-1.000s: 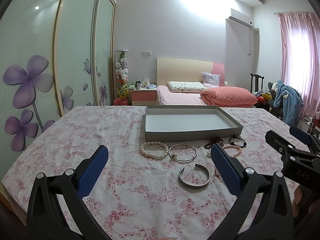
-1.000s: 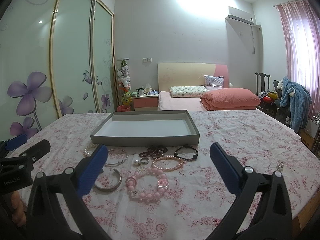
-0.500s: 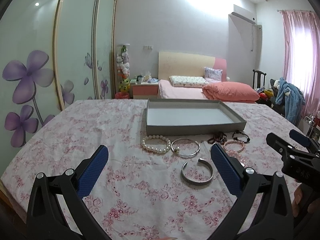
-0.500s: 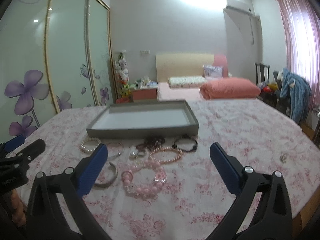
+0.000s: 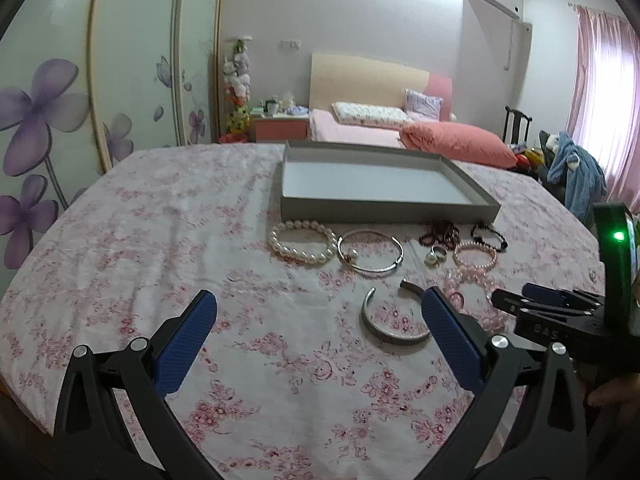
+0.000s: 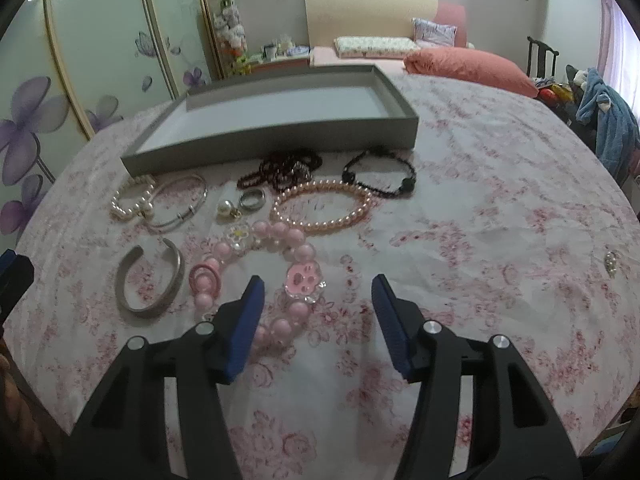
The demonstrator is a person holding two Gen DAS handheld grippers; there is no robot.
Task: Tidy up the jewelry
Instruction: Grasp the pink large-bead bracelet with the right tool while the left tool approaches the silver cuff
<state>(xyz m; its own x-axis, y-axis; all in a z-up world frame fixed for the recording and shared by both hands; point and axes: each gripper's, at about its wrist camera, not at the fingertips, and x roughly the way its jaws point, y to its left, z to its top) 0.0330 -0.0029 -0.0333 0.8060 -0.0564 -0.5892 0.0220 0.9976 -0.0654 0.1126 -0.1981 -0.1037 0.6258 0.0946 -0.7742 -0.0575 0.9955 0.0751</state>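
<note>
On the floral cloth lies a chunky pink bead bracelet (image 6: 280,264) with a paw charm. My right gripper (image 6: 317,283) hovers over it, jaws half wide and closing. The charm and some beads show between the fingers, but the pads do not press on them. Around it lie a silver cuff (image 6: 150,280), a pink pearl bracelet (image 6: 320,212), a black bracelet (image 6: 380,178), dark red beads (image 6: 280,170), a ring (image 6: 252,200), a thin silver bangle (image 6: 180,204) and a white pearl bracelet (image 6: 132,200). Behind them stands an empty grey tray (image 6: 280,136). My left gripper (image 5: 319,298) is open, just left of the cuff (image 5: 394,320).
A small sparkly piece (image 6: 611,262) lies alone on the cloth at the right. The round table's edge curves close in front. Beyond the table are a bed with a pink pillow (image 5: 456,142), a chair with a blue garment (image 5: 576,176) and flowered wardrobe doors (image 5: 48,120).
My right gripper has dropped and tipped down toward the pink bead bracelet, and its jaws have narrowed. My left gripper has tilted down a little and moved closer to the cuff.
</note>
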